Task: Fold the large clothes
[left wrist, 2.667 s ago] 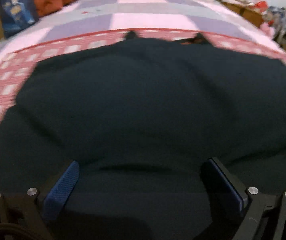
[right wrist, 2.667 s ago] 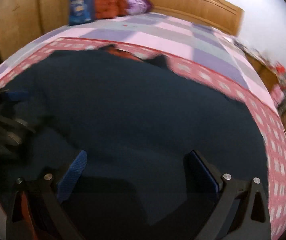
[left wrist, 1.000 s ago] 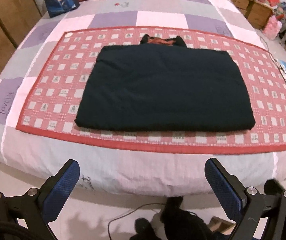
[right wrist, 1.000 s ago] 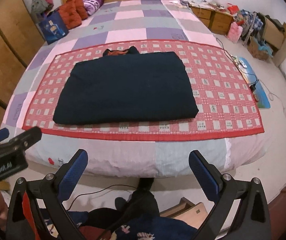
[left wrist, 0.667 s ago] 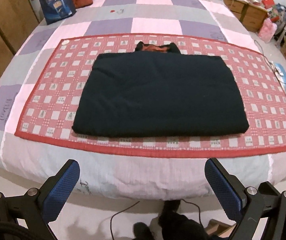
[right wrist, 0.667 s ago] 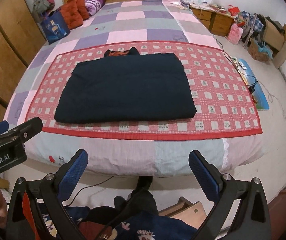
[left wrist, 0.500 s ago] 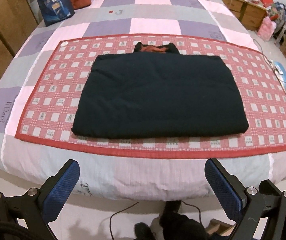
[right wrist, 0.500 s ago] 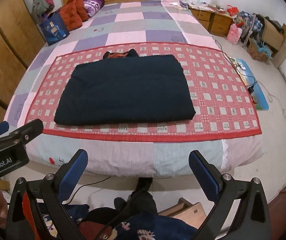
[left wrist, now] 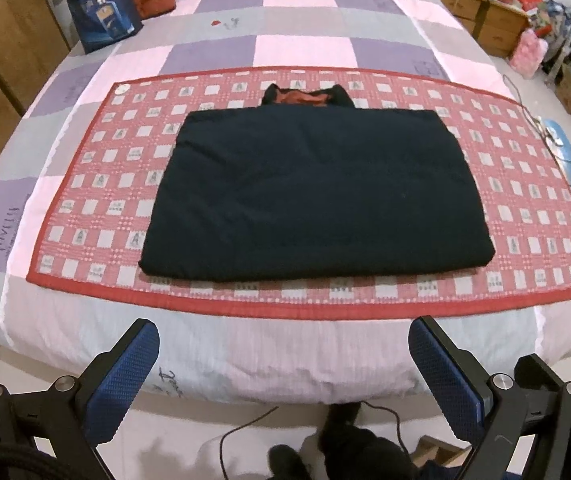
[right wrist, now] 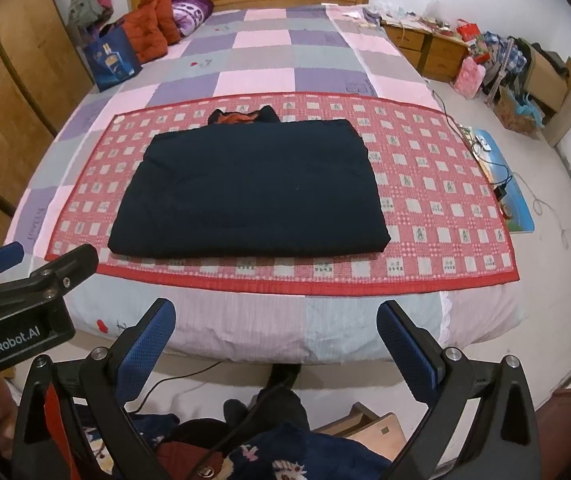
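A dark navy garment lies folded into a flat rectangle on a red checked mat on the bed; its orange-lined collar sticks out at the far edge. It also shows in the right wrist view. My left gripper is open and empty, held back off the near edge of the bed. My right gripper is open and empty, also off the bed's foot. The left gripper's body shows at the left of the right wrist view.
The bed has a purple, pink and grey checked cover. A blue bag and red cushions sit at its far left. Wardrobe doors stand left. Drawers, bags and cables lie right. Clothes lie below my grippers.
Both grippers have pulled back from directly over the garment to beyond the foot of the bed. In the last second the views barely shift. The garment lies still.
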`<state>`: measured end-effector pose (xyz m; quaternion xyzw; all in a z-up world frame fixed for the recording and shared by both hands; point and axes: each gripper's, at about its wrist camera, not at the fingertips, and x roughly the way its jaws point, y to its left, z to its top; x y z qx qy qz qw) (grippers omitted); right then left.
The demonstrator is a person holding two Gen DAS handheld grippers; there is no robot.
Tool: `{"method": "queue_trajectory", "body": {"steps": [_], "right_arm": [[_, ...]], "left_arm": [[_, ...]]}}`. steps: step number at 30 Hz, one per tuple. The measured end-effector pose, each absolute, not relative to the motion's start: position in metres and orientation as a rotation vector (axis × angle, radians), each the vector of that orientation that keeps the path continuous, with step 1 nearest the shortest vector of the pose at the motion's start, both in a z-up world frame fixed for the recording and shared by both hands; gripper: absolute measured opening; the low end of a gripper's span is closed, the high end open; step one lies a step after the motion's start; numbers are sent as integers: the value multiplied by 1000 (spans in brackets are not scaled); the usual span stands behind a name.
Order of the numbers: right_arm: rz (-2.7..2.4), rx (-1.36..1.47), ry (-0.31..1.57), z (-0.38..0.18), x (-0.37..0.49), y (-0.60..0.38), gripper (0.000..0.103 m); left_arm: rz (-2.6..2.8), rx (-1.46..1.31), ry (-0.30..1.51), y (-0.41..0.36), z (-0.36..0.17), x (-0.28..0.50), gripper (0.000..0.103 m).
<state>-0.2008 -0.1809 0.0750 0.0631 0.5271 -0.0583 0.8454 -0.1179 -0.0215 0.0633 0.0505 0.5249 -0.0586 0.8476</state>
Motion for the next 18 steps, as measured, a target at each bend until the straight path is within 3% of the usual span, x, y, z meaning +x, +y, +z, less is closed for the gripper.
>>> {"method": "queue_trajectory", "body": {"steps": [18], "right_arm": [[-122, 124, 1117, 72, -195, -179, 103]], "left_arm": [[-148, 122, 1114, -23, 59, -111, 103]]}}
